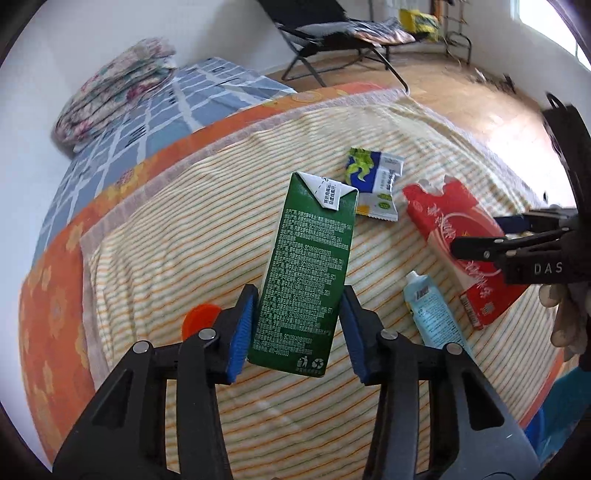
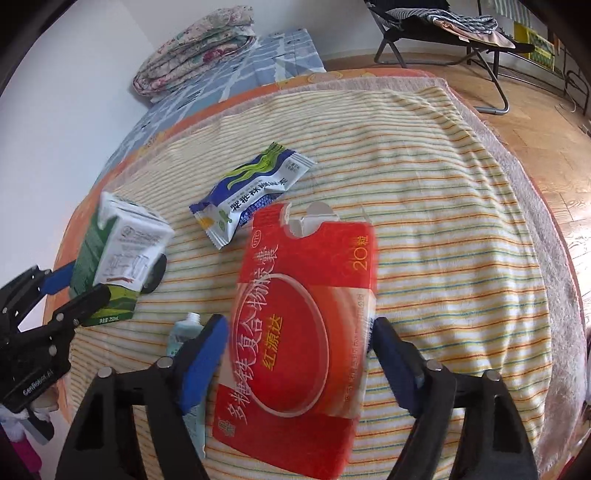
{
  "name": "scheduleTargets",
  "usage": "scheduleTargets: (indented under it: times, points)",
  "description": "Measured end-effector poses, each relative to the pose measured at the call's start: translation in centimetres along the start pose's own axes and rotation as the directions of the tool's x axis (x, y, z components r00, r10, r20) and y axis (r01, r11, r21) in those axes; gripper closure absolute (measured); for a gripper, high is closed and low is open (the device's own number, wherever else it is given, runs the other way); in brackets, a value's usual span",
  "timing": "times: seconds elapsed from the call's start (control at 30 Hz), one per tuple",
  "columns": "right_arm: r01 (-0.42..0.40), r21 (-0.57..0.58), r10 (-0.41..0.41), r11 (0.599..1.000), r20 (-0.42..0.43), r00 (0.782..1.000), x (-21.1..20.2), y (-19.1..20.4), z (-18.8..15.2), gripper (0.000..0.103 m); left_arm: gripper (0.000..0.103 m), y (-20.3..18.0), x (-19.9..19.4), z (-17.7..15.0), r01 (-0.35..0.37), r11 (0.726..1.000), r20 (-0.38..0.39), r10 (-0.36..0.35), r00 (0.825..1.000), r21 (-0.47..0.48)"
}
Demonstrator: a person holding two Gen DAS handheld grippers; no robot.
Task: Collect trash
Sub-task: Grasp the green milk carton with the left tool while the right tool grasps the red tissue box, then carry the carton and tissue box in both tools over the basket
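My left gripper [image 1: 298,325] is shut on a green drink carton [image 1: 304,273], held above the striped blanket [image 1: 221,229]; the carton also shows in the right wrist view [image 2: 122,254]. My right gripper [image 2: 295,354] is shut on a red medicine box [image 2: 303,332], which also shows in the left wrist view [image 1: 458,240]. A blue-and-white snack wrapper [image 1: 373,181] [image 2: 251,192] lies on the blanket beyond both. A light blue tube [image 1: 430,310] [image 2: 184,332] lies beside the box. An orange cap [image 1: 199,317] sits behind my left finger.
The blanket covers a bed with an orange sheet [image 1: 55,295]. A folded floral quilt [image 1: 110,88] lies at the far left. A folding chair [image 1: 332,33] stands on the wooden floor [image 1: 480,99] beyond the bed.
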State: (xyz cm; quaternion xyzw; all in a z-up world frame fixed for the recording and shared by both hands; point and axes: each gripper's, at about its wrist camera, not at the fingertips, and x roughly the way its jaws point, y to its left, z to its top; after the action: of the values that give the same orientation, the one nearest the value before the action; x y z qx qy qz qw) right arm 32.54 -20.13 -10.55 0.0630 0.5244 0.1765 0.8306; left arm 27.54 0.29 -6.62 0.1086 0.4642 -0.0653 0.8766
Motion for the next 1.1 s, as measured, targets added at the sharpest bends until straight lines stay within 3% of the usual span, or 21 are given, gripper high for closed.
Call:
scheduleTargets:
  times: [0.03, 0.13, 0.23, 0.3, 0.5, 0.63, 0.7, 0.83, 1.1]
  points:
    - [-0.004, 0.006, 0.004, 1.0, 0.015, 1.0, -0.4, -0.3, 0.1, 0.039, 0.058, 0.2, -0.2, -0.1, 0.002, 1.0, 0.004, -0.002, 1.0, -0.012]
    - [-0.038, 0.026, 0.038, 0.999, 0.03, 0.999, -1.2, -1.0, 0.1, 0.05, 0.06, 0.2, -0.5, -0.6, 0.002, 1.0, 0.006, -0.002, 1.0, -0.023]
    - [-0.069, 0.008, 0.069, 0.998, 0.01, 0.998, -1.1, -1.1, 0.3, 0.045, 0.061, -0.2, -0.6, -0.9, -0.001, 1.0, 0.004, 0.002, 1.0, -0.019]
    - [-0.13, 0.054, 0.13, 0.99, 0.003, 0.991, -1.1, -1.6, 0.1, 0.045, 0.061, -0.4, -0.5, -1.2, 0.001, 1.0, 0.004, -0.001, 1.0, -0.024]
    - [-0.213, 0.1, 0.211, 0.972, 0.033, 0.977, -2.1, -1.1, -0.3, 0.058, 0.061, -0.1, -0.6, -1.4, 0.003, 0.998, 0.01, -0.002, 1.0, -0.055]
    - [-0.276, 0.097, 0.272, 0.956, 0.055, 0.961, -3.0, 0.0, -0.2, 0.058, 0.061, -0.1, -0.6, -1.5, 0.002, 0.998, 0.016, 0.0, 1.0, -0.064]
    - [-0.286, 0.087, 0.282, 0.954, 0.047, 0.958, -2.9, 0.7, -0.1, 0.059, 0.061, 0.0, -0.6, -1.6, 0.001, 0.998, 0.018, 0.0, 1.0, -0.07]
    - [-0.279, 0.077, 0.278, 0.957, 0.026, 0.96, -2.0, 1.7, -0.4, 0.078, 0.061, 0.1, -0.9, -1.8, 0.002, 0.996, 0.025, 0.0, 1.0, -0.089]
    - [-0.264, 0.03, 0.26, 0.964, 0.099, 0.961, -4.6, 2.0, -0.6, 0.08, 0.062, 0.7, -3.6, -3.0, 0.014, 0.989, 0.062, -0.005, 0.998, -0.145]
